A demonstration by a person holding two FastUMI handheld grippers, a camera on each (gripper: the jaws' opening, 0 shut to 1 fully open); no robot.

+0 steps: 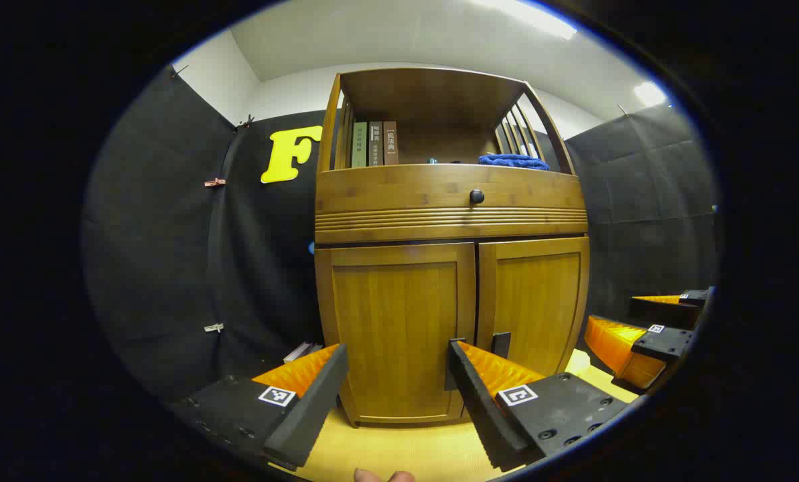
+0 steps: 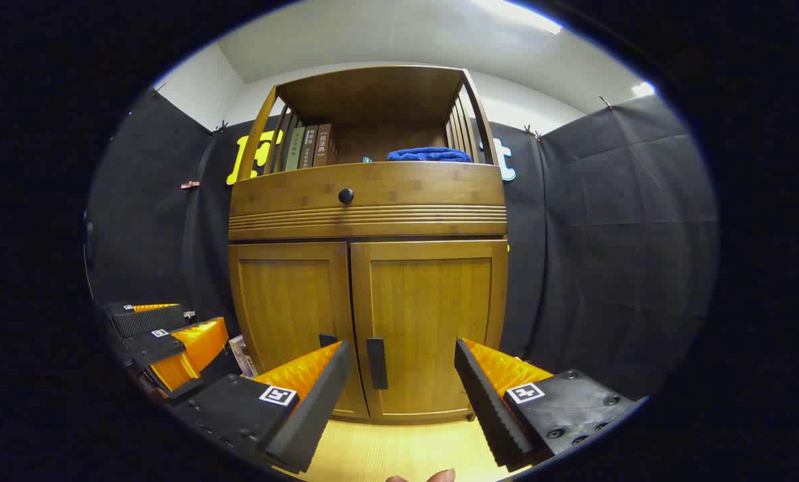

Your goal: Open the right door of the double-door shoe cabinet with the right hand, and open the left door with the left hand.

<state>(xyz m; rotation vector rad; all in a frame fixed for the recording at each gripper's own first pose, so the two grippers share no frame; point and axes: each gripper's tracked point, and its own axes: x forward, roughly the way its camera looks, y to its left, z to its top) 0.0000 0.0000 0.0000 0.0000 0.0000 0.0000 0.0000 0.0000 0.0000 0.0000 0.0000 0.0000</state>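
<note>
Both doors are closed; your right tool (image 2: 402, 375) and left tool (image 1: 396, 378), spread wide and empty, face them; close the right tool on the right door handle (image 2: 376, 363) first.

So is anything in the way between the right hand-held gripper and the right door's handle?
Nothing visible. The right hand-held gripper is open, and the right door handle shows in the bare gap between its fingers.

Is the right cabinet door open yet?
No, in the right gripper view the right door sits flush and closed beside the left door.
</note>
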